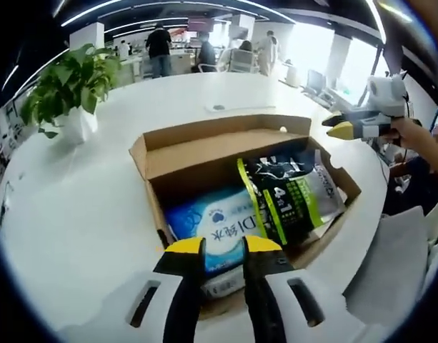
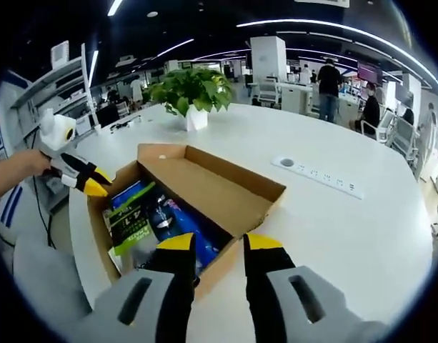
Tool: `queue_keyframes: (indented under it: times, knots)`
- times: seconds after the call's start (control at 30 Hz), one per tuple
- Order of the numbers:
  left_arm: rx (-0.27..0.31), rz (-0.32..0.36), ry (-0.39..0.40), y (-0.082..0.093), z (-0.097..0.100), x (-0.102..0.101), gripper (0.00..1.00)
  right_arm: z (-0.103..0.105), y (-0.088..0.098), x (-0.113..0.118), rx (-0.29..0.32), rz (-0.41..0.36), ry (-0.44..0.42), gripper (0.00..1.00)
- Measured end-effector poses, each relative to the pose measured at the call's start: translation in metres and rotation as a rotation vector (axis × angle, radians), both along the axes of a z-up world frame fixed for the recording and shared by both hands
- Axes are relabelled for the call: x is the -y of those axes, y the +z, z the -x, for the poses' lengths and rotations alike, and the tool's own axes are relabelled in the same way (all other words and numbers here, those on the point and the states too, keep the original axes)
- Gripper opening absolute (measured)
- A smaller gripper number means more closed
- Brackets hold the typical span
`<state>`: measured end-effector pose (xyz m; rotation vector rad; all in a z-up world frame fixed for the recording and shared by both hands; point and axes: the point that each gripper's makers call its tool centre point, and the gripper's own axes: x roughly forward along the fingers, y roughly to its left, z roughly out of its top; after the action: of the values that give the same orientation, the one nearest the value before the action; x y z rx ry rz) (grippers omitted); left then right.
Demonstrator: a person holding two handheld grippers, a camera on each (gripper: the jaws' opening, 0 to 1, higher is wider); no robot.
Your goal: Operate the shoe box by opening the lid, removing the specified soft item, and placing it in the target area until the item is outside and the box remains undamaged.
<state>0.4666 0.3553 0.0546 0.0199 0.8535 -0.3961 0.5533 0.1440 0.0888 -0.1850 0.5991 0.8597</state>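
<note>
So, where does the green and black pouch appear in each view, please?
Left gripper view: green and black pouch lies inside the open shoe box, right of the picture's centre, beside a blue pack.
Right gripper view: pouch left of centre, inside the box.
Shared landmark: potted plant.

A large white table (image 1: 83,214) with a rounded edge is seen in both gripper views. An open cardboard shoe box (image 1: 204,153) rests directly on its surface near the curved edge, with the lid folded back and packets lying inside. A potted green plant (image 1: 65,89) in a white pot stands on the table, well apart from the box. A white power strip (image 2: 319,175) is set flat on the tabletop beyond the box, and a small round grey fitting (image 1: 218,108) is noted in the surface behind the lid.
</note>
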Motion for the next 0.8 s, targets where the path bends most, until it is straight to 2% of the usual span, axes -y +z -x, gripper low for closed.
queue_keyframes:
  times: [0.17,0.43,0.8]
  knots:
    - [-0.044,0.017,-0.057,-0.011,0.001,0.013,0.23,0.007,-0.001,-0.003,-0.005,0.0,0.029,0.24]
    - [-0.089,0.02,-0.093,-0.024,0.003,0.02,0.23,0.013,-0.004,-0.011,-0.01,-0.002,0.077,0.23]
    - [-0.144,0.105,-0.135,-0.029,0.007,0.03,0.21,0.021,-0.021,-0.029,-0.054,0.012,0.153,0.23]
